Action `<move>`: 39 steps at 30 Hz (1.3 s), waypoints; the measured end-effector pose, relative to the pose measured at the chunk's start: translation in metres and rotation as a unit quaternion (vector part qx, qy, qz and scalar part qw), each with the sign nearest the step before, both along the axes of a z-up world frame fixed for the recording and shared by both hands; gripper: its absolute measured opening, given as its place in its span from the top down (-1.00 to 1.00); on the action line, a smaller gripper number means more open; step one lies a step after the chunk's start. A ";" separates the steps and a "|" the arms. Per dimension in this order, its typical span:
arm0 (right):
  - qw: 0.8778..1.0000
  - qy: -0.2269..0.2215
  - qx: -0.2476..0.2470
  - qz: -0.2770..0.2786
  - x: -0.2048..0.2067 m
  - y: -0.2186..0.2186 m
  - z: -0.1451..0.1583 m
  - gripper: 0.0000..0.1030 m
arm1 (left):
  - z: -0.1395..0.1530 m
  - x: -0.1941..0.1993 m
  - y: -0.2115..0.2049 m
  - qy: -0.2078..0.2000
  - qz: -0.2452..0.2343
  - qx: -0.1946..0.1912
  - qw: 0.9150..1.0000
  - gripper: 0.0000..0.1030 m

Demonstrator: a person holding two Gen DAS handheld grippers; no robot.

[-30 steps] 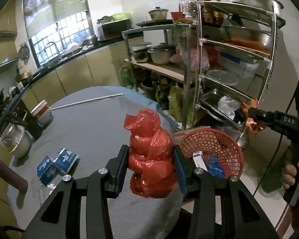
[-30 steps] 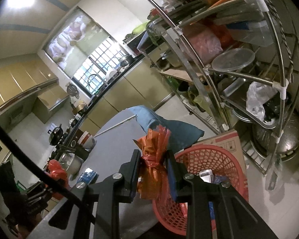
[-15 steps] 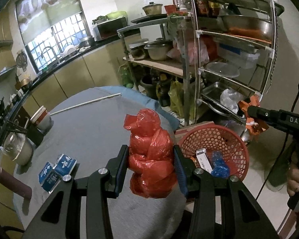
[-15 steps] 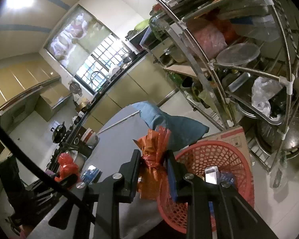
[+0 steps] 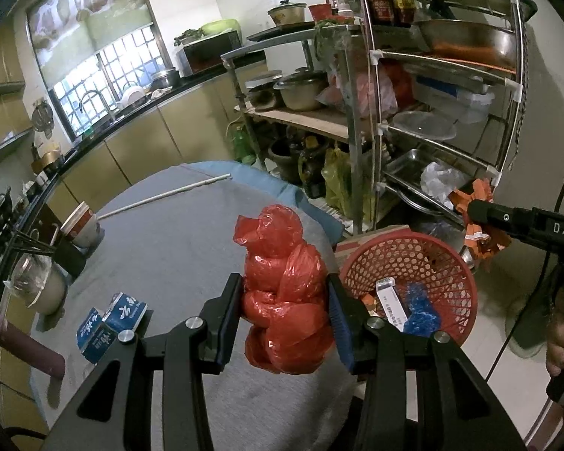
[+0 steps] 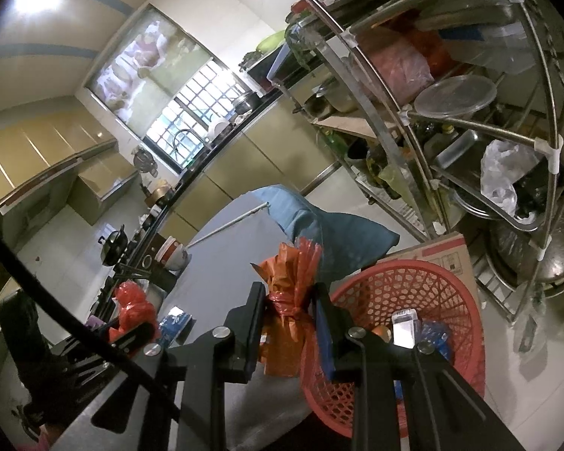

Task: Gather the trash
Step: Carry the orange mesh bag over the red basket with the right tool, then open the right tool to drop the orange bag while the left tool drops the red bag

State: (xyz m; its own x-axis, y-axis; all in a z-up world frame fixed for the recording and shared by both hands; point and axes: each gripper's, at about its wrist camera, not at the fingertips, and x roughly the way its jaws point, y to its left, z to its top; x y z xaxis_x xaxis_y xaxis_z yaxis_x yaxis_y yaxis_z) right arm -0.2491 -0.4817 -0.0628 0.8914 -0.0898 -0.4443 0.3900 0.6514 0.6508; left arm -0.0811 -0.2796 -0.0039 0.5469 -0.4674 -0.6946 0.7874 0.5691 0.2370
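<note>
Crumpled red plastic bag [image 5: 285, 293] sits clamped in the left tool [image 5: 285, 312], orange wrapper [image 6: 289, 308] in the right tool [image 6: 287, 323], both ready for dropping into the red perforated basket [image 5: 413, 259].

Glossy crinkled plastic bag [image 5: 285, 293], perforated plastic basket [image 5: 413, 259], shiny metal rack [image 5: 432, 60]

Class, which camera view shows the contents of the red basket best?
The left wrist view: the red basket lies open, with a white box and blue wrapper visible. In the right wrist view, the right gripper partly hides them.
</note>
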 end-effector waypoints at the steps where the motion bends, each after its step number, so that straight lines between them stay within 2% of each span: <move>1: 1.000 0.000 0.001 0.001 0.000 -0.001 0.000 0.47 | 0.000 0.000 -0.001 0.000 0.000 0.000 1.000 0.11; 20: 1.000 0.004 0.002 0.000 0.001 0.001 -0.005 0.47 | -0.006 -0.003 -0.010 0.006 -0.011 0.008 1.000 0.11; 39: 1.000 0.005 0.024 -0.012 -0.012 -0.009 -0.014 0.47 | -0.014 -0.012 -0.034 0.008 -0.034 0.027 0.999 0.11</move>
